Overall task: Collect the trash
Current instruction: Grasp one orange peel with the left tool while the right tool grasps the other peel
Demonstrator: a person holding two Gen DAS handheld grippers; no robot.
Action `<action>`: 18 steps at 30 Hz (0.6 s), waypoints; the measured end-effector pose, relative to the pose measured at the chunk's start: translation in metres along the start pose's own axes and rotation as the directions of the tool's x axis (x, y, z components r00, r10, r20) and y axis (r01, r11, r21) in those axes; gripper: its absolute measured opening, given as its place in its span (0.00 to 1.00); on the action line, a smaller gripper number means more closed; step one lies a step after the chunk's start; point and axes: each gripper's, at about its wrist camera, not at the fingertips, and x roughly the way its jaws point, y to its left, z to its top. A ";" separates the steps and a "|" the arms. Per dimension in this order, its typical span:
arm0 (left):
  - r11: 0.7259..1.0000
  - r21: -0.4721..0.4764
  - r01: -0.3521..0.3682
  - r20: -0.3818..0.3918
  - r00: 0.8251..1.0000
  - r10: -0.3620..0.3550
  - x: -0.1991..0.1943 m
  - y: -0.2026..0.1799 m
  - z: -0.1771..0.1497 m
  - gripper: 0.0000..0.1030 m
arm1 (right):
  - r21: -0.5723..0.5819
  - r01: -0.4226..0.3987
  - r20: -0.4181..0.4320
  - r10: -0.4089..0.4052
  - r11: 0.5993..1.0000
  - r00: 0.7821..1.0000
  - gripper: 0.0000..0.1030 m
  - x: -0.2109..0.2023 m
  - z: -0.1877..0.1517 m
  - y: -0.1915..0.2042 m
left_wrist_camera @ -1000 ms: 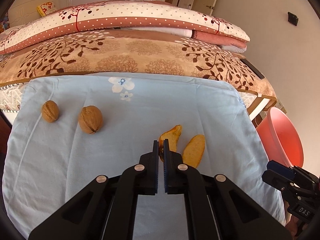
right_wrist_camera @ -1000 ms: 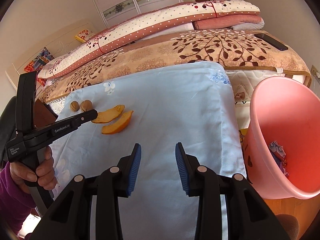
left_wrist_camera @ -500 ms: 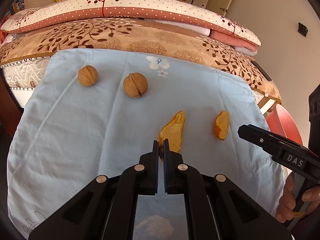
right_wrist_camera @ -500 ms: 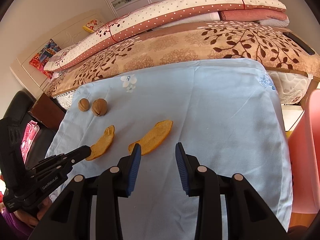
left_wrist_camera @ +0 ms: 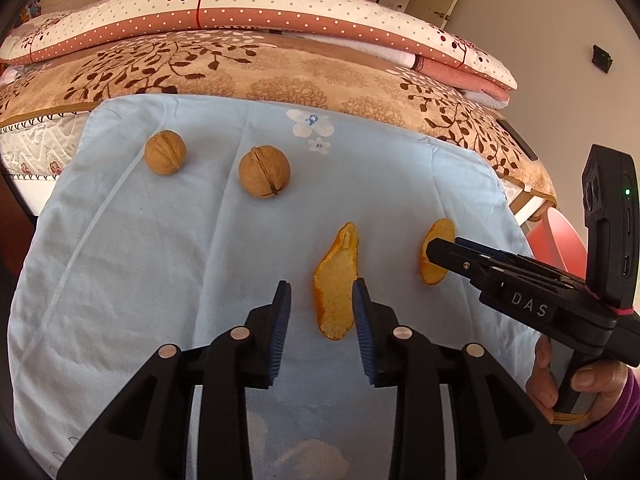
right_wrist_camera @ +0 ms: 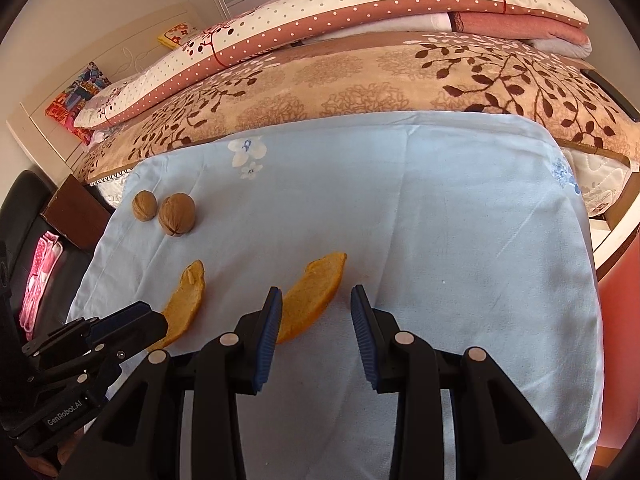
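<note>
Left tongs (left_wrist_camera: 322,312): opening, left peel (left_wrist_camera: 336,286) between, unpressed.
Right tongs (right_wrist_camera: 314,316): released, over right peel (right_wrist_camera: 312,294).
Blue cloth (right_wrist_camera: 460,220): bare rightward to edge.

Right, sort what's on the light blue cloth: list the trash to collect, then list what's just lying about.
Trash to collect:
- long orange peel strip in front of the left tool
- shorter orange peel strip in front of the right tool

Lying about:
- round brown walnut, far left
- larger brown walnut with a cracked seam
- patterned brown quilt

cloth (left_wrist_camera: 160,264): matt blue cotton | walnuts (left_wrist_camera: 264,176): rough shell | peel (left_wrist_camera: 335,284): pithy
</note>
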 end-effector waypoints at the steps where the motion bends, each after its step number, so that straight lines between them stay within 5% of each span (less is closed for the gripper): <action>1: 1.000 0.005 0.000 0.001 1.000 0.000 0.001 -0.002 0.000 0.31 | -0.019 0.007 0.000 -0.007 1.000 1.000 0.34 0.001 -0.001 0.003; 3: 1.000 0.024 -0.011 0.010 1.000 0.011 0.001 -0.007 -0.003 0.31 | -0.057 0.023 0.005 -0.022 0.998 1.000 0.33 0.002 -0.003 0.009; 9: 0.994 0.082 -0.073 0.000 0.997 0.074 0.008 -0.017 -0.010 0.30 | -0.079 -0.013 -0.004 0.013 0.997 1.000 0.08 0.002 -0.008 0.013; 14: 0.995 0.062 -0.072 -0.001 0.997 0.072 0.006 -0.018 -0.012 0.15 | -0.067 -0.029 -0.008 0.029 0.997 1.000 0.05 -0.008 -0.015 0.011; 18: 0.997 0.053 -0.055 0.016 0.998 0.054 -0.002 -0.022 -0.012 0.13 | -0.055 -0.029 0.008 0.029 0.998 1.000 0.05 -0.023 -0.023 0.005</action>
